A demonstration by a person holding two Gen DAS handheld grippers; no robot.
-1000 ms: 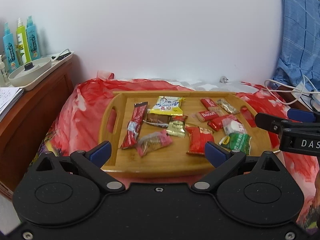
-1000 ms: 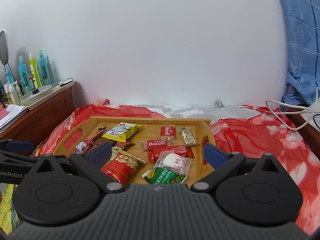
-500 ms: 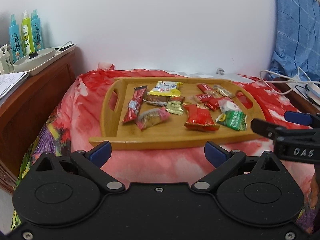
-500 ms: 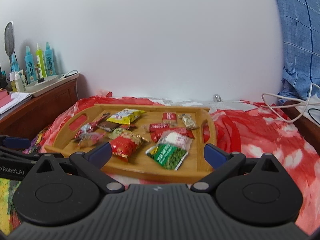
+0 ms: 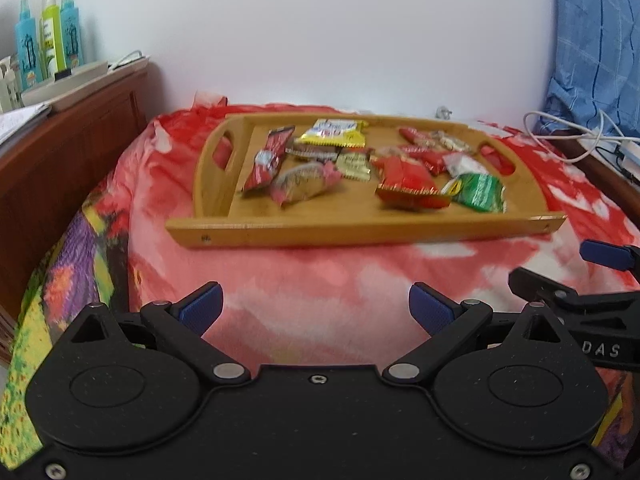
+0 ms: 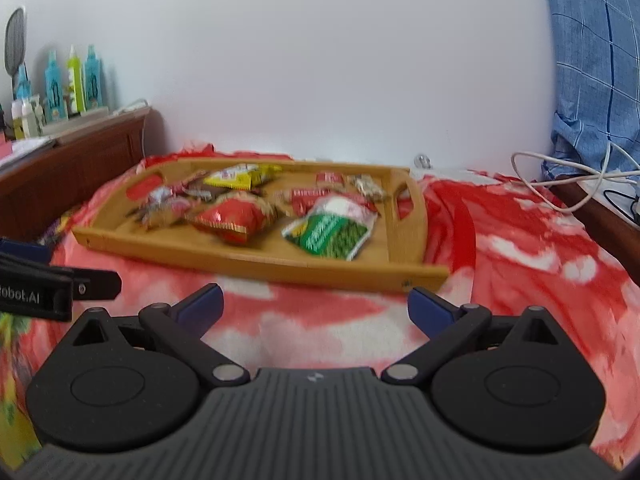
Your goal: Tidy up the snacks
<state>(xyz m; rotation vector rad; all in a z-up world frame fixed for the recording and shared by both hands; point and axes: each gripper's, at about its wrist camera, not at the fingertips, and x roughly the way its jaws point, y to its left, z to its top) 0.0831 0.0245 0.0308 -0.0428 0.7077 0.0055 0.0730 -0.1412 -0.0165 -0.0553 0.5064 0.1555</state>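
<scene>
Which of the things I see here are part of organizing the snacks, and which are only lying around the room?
Belong to the job:
- wooden tray
- green snack pack
- red snack bag
- yellow packet
- long red bar
- left gripper and right gripper, both open and empty

Just lying about:
- spray bottles
- white cable
- blue checked cloth
- red bedcover

My left claw: matte black speckled body, two round discs, silver pivot rivets, small screws at centre and bottom corners, blue ribbed fingertips. My right claw: same black linkages and blue tips, but a grey ribbed centre plate with a small logo. White lettering on their sides: "DAS", "obot.AI".
</scene>
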